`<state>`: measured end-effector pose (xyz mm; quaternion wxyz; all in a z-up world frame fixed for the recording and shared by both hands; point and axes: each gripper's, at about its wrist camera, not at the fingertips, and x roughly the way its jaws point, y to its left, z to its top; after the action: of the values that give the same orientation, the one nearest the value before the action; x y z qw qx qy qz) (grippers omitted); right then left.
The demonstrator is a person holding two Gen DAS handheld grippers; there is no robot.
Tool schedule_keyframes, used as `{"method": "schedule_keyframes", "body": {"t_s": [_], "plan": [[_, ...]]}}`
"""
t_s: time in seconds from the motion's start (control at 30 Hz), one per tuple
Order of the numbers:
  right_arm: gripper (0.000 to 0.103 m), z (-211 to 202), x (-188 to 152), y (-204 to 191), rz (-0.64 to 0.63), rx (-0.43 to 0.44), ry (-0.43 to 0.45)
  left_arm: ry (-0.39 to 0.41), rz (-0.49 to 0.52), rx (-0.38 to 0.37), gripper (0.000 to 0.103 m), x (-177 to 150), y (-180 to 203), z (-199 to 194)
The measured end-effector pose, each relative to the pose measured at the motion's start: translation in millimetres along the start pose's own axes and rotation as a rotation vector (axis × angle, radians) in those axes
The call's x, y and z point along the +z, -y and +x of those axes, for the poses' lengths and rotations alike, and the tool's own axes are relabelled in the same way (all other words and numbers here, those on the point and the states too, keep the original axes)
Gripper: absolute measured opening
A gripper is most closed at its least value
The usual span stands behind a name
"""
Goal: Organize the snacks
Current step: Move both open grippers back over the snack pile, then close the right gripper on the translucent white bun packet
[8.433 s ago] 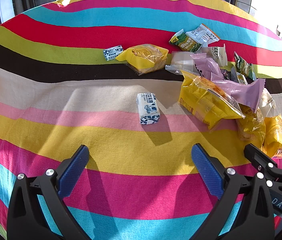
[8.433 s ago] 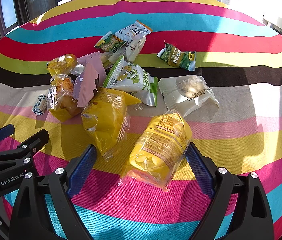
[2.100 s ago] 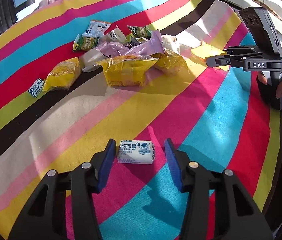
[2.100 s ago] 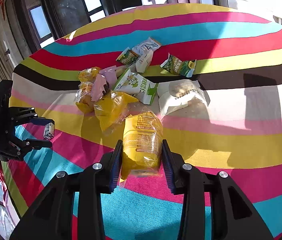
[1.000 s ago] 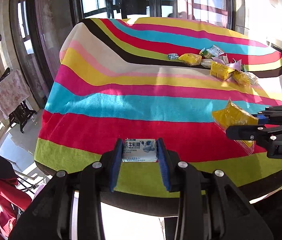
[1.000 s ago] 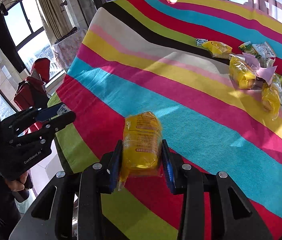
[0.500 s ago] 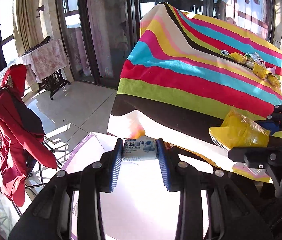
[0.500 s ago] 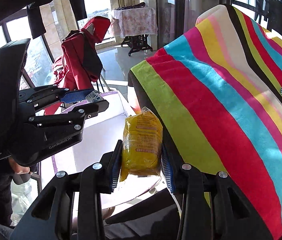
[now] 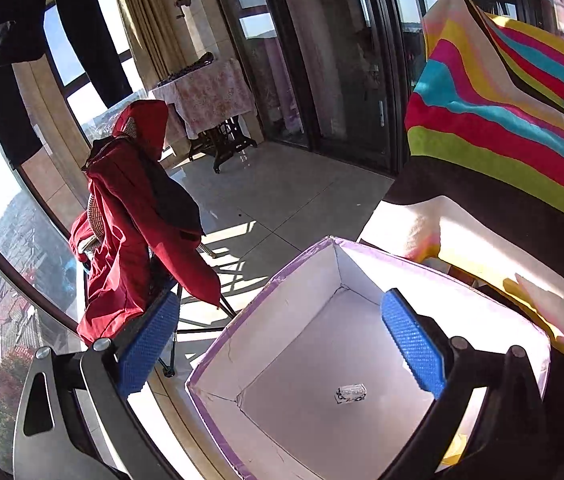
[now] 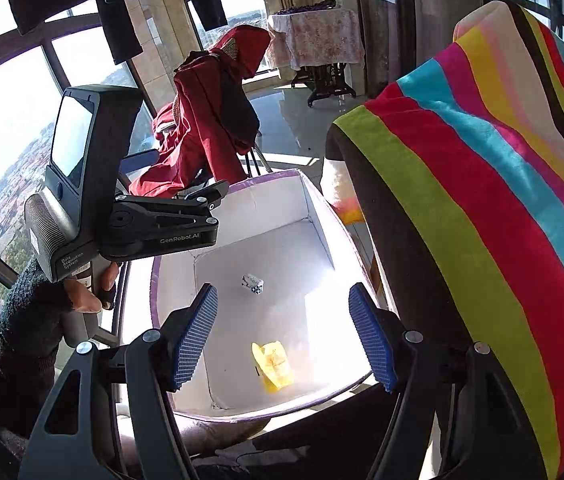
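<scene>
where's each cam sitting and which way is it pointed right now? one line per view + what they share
Left wrist: on the left gripper, above the box, looking down into it; own jaws open, empty.
Right wrist: on the right gripper, facing down into the box; own jaws open, plus the left gripper and gloved hand.
Shared: box, small candy, red jacket, striped cloth. Yellow packet shows only in the right view.

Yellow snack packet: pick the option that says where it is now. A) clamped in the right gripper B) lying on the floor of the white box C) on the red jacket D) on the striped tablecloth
B: the yellow snack packet lies on the white box floor, below the open right gripper.
</scene>
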<state>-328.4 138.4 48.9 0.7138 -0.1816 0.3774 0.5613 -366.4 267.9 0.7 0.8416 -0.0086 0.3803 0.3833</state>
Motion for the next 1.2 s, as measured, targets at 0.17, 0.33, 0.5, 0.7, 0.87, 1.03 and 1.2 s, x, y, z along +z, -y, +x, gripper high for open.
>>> {"method": "schedule_keyframes", "body": {"t_s": [0.17, 0.33, 0.5, 0.7, 0.87, 1.03, 1.2], "plan": [[0.087, -65.4, -23.9, 22.2, 0.038, -0.157, 0.143, 0.104, 0.089, -0.124, 0.101, 25.6, 40.5, -27.6], [0.087, -121.6, -59.1, 70.8, 0.181, -0.364, 0.244, 0.212, 0.207, -0.292, 0.101, 62.8, 107.9, -67.7], [0.087, -163.4, -97.8, 144.6, 0.415, -0.500, 0.234, 0.200, 0.302, -0.548, 0.101, 97.8, 204.5, -93.5], [0.087, -207.7, -131.9, 226.6, 0.604, -0.635, 0.225, 0.147, 0.440, -0.691, 0.101, 116.8, 330.0, -102.4], [0.087, -227.0, -151.6, 311.8, 0.759, -0.777, 0.167, 0.062, 0.468, -0.698, 0.101, 127.9, 405.0, -81.1], [0.087, -214.3, -155.2, 378.0, 0.851, -0.788, 0.112, 0.007, 0.410, -0.705, 0.101, 135.4, 422.3, -61.8], [0.087, -192.2, -137.2, 411.3, 0.831, -0.803, 0.032, -0.005, 0.386, -0.707, 0.101, 139.4, 414.4, -54.4]]}}
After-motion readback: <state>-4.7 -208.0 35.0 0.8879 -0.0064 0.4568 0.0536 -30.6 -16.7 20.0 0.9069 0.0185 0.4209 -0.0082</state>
